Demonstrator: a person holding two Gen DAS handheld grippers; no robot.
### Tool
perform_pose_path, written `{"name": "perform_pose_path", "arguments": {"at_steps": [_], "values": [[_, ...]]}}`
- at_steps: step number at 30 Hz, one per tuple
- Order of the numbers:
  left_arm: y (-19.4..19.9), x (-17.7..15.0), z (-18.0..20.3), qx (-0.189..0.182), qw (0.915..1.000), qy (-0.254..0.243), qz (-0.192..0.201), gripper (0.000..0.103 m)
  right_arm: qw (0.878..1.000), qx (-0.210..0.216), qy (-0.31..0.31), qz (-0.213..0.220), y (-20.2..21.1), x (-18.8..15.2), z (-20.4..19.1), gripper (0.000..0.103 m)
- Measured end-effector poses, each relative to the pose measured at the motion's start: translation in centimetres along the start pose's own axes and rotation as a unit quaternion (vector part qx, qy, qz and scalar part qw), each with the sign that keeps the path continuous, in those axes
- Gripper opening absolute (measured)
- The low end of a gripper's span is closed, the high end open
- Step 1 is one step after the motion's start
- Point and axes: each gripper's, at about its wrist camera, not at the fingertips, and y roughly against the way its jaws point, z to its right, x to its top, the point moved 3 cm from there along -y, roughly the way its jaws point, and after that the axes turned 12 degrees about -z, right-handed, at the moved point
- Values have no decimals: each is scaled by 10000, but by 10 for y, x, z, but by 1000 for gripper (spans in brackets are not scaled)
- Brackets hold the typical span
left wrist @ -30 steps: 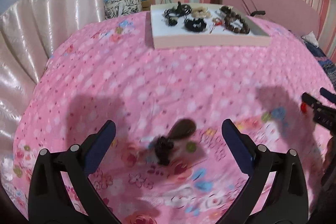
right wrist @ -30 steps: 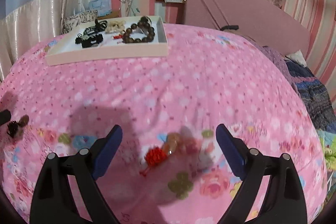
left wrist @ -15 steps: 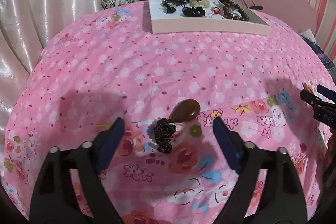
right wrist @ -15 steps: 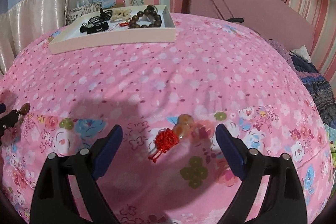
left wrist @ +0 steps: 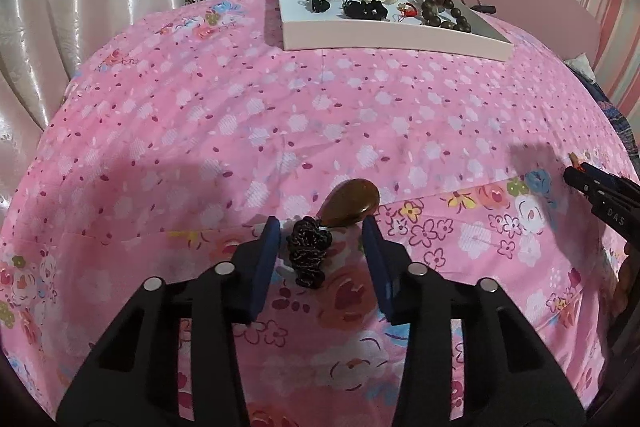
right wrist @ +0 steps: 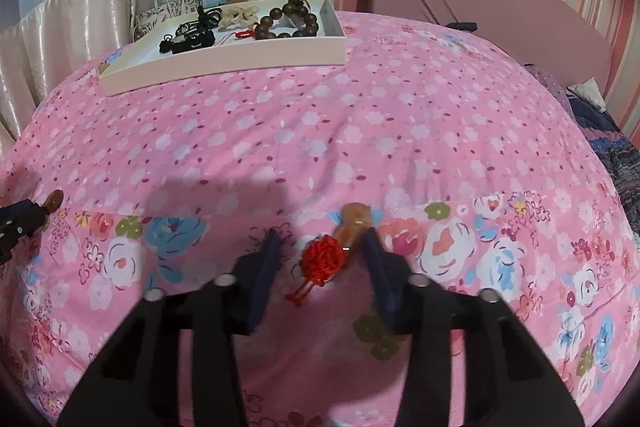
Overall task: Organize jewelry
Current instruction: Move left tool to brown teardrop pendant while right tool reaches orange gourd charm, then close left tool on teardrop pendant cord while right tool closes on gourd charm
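On the pink bedspread (left wrist: pixel 320 99), the left gripper (left wrist: pixel 320 239) has its fingers apart around a brown pendant's dark knotted cord (left wrist: pixel 310 251). The right gripper (right wrist: pixel 320 255) brackets a red-knotted amber pendant (right wrist: pixel 326 257), also unclosed. Closing on soft cord could pinch fabric, or let the stones swing free before reaching the far tray (left wrist: pixel 384 37).

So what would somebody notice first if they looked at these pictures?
Probably the brown pendant with its dark knotted cord, lying on the pink flowery bedspread between the open fingers of the left gripper. Then the orange pendant with its bright red knot, between the right gripper's open fingers. Farther back, a white tray holds bead bracelets.
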Motion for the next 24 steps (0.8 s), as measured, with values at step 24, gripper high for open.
{"name": "perform_pose_path", "arguments": {"at_steps": [24], "values": [[-4,-3,2,72,9999,-88,-103,19,10000,-1,75,36,1,-1,-2,14]]}}
